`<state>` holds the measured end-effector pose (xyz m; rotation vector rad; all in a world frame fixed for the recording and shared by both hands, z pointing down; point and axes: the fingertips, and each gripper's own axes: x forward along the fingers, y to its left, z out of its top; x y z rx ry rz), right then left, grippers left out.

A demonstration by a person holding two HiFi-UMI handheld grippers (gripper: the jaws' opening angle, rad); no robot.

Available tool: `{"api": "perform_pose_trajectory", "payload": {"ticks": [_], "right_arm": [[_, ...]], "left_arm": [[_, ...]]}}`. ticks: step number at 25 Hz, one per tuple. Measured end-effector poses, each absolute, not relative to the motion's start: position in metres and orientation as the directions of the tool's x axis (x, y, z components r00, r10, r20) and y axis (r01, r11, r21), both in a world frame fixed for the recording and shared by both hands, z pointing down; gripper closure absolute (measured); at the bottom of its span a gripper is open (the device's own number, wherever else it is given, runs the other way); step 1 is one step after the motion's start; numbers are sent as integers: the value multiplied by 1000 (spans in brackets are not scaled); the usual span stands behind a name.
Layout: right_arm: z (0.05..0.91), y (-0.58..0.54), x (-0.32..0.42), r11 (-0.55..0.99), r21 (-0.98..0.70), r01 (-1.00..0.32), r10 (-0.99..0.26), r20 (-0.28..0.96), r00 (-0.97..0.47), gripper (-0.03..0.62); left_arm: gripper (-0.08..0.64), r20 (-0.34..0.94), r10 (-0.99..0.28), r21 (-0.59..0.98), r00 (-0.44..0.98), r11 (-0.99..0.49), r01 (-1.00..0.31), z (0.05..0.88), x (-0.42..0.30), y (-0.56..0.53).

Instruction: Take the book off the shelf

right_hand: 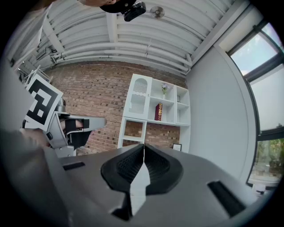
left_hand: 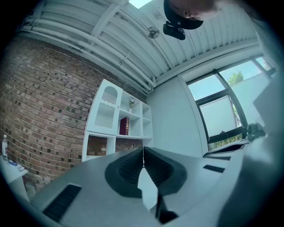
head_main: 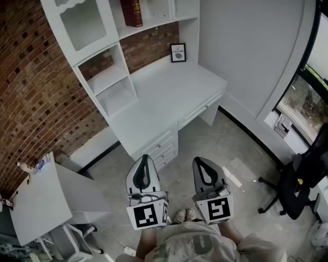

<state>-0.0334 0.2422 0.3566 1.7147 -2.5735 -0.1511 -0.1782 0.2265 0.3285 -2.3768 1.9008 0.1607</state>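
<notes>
While the person stands on the floor well back from the white worktop [head_main: 169, 87], the left tool [head_main: 144, 157] and right tool [head_main: 201, 160] hang low and side by side, each with its jaws pressed together on nothing. The dark red book [head_main: 131, 11] stands upright on the upper shelf [head_main: 154, 24] above the worktop's back edge (far from both tools). The approach probably comes first: step close, raise one tool, open it wide before the spine, then pinch squarely and draw the book straight out.
</notes>
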Motion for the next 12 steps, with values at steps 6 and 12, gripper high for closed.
{"api": "perform_pose_trajectory", "payload": {"ticks": [6, 12], "right_arm": [[356, 240, -27, 374, 109, -921, -925, -26, -379, 574], [362, 245, -26, 411, 97, -906, -910, -10, -414, 574]], "left_arm": [[546, -139, -966, -9, 218, -219, -976, 330, -176, 226], [546, -140, -967, -5, 215, -216, -976, 331, -170, 229]]}}
